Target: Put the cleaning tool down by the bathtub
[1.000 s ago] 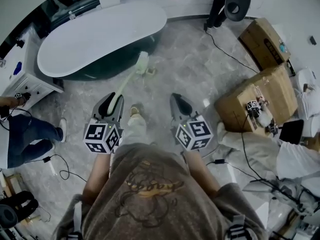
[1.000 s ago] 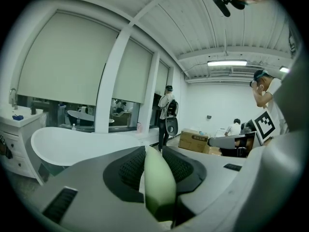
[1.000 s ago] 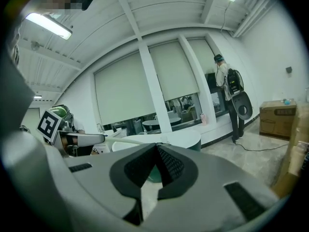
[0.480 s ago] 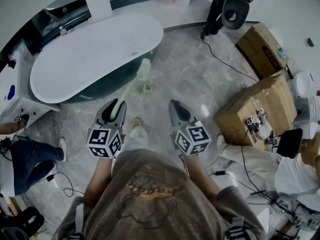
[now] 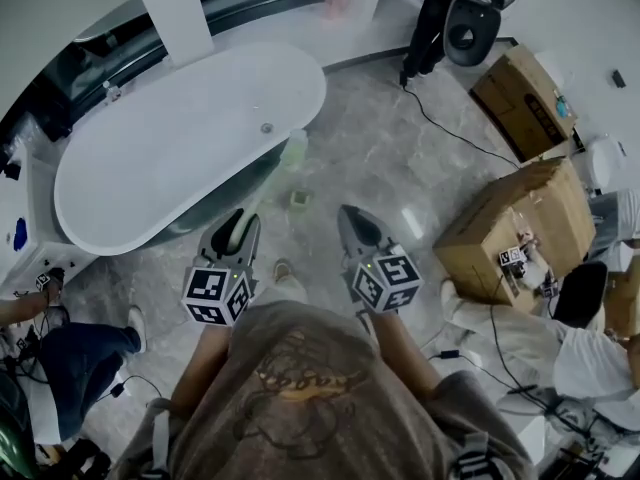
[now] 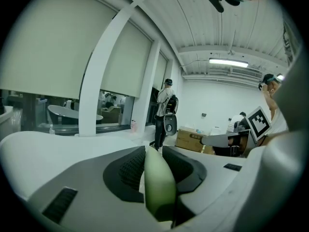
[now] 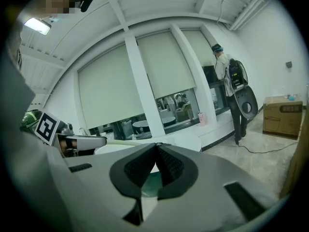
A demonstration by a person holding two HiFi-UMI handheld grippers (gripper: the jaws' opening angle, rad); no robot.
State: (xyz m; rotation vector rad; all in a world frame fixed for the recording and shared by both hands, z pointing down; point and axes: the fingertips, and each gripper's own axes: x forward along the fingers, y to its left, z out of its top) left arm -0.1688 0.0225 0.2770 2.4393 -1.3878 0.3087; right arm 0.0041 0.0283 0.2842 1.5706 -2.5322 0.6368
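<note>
A white oval bathtub (image 5: 308, 80) with a dark outer wall fills the upper left of the head view. My left gripper (image 5: 240, 224) (image 6: 153, 151) is shut on the pale green handle of a long cleaning tool (image 6: 158, 187). The tool runs forward from the jaws, and its pale head (image 5: 293, 150) hangs at the tub's near right rim, above the floor. My right gripper (image 5: 356, 222) (image 7: 155, 146) is level with the left one, about a hand's width to its right. Its fingertips meet and nothing is between them.
A small square object (image 5: 301, 199) lies on the marble floor by the tub. Cardboard boxes (image 5: 515, 208) (image 5: 523, 80) stand to the right, with a cable (image 5: 455, 108) across the floor. A standing person (image 5: 440, 13) is at the back, a seated one (image 5: 60, 353) at the left. A white pillar (image 5: 170, 13) rises behind the tub.
Both grippers have come forward toward the bathtub together. The tool's head has moved from over the open floor to the tub's rim. The grip on the handle is unchanged.
</note>
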